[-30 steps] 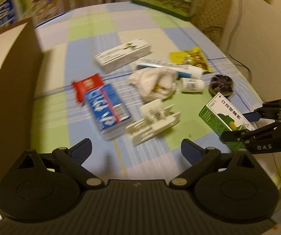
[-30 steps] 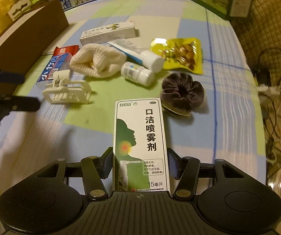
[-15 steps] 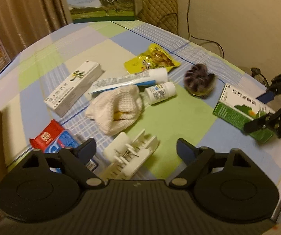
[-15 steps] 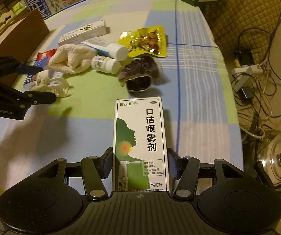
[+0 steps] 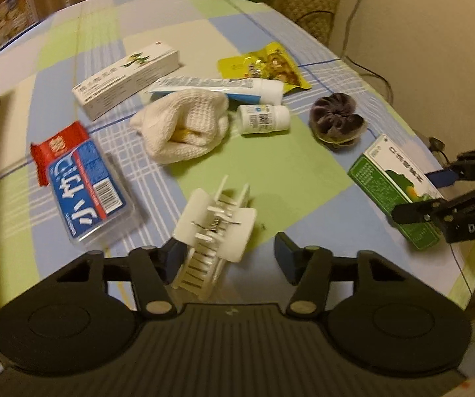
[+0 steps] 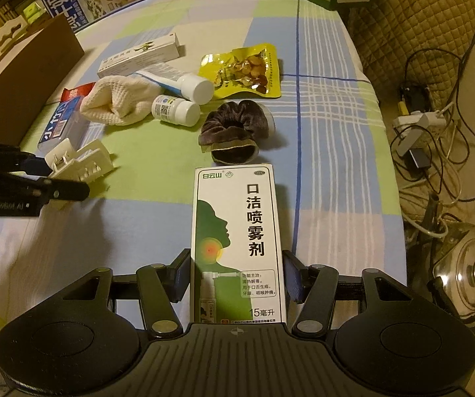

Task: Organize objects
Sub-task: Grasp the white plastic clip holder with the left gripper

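Spray box (image 6: 237, 244), green and white, sits in the lower middle of the right wrist frame, pinched by the right claw (image 6: 236, 279) above the checkered tabletop (image 6: 330, 152). The left claw (image 5: 226, 259) is spread around a white hair clip (image 5: 216, 228), at lower centre of its frame.

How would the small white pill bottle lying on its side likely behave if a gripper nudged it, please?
The small white pill bottle lies on its round side, so it would probably roll. It looks like light, rigid plastic, likely smooth and slippery between jaws.
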